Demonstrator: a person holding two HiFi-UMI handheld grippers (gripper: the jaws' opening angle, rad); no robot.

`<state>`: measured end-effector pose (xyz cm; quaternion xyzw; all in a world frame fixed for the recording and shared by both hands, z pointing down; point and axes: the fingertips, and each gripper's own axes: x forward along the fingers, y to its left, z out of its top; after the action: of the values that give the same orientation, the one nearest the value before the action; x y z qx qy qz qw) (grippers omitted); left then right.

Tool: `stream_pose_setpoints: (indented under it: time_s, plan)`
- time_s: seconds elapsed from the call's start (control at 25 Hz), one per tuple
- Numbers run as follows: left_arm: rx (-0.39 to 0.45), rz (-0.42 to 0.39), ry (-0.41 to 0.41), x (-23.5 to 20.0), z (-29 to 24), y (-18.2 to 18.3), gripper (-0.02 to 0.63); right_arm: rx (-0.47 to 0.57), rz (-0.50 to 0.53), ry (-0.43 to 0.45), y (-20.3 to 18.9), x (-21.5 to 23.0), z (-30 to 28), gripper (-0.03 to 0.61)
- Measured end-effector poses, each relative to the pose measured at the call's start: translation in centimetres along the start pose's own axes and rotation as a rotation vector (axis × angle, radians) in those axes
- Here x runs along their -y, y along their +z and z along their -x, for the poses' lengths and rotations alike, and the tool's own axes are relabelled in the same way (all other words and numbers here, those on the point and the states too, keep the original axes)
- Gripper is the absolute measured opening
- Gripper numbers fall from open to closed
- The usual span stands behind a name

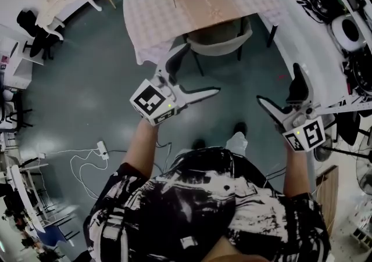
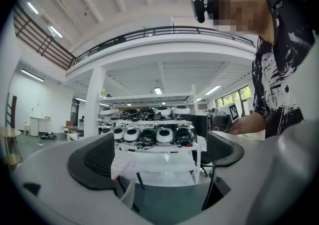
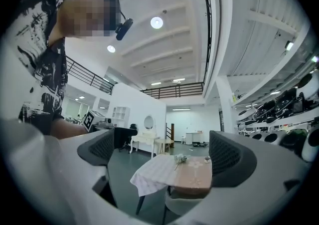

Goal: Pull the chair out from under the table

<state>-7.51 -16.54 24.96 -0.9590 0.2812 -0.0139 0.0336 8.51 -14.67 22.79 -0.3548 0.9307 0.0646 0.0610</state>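
Hovering wide-open & empty: left claw [image 1: 198,70], right claw [image 1: 279,85]; 1 chair [image 1: 221,40] tucked under 1 table [image 1: 152,18].

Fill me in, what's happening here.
A person stands facing a table with a checked cloth, holding a gripper in each hand. The grey chair is tucked under the table, untouched. The left gripper and right gripper are both open and empty, short of the chair. The pull has not begun.
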Motion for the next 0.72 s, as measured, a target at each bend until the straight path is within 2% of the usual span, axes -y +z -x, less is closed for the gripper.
stream_pose_setpoints:
  time_s: [0.36, 0.72]
  plan:
    - [-0.010, 0.036, 0.190, -2.5, -12.8, -0.9, 0.560, -0.015, -0.026, 0.202, -1.7, 14.8, -0.5, 0.571]
    - [-0.081, 0.052, 0.248, -4.4, -18.1, -3.9, 0.560, -0.019, -0.063, 0.273, -4.9, 21.2, -3.0, 0.571]
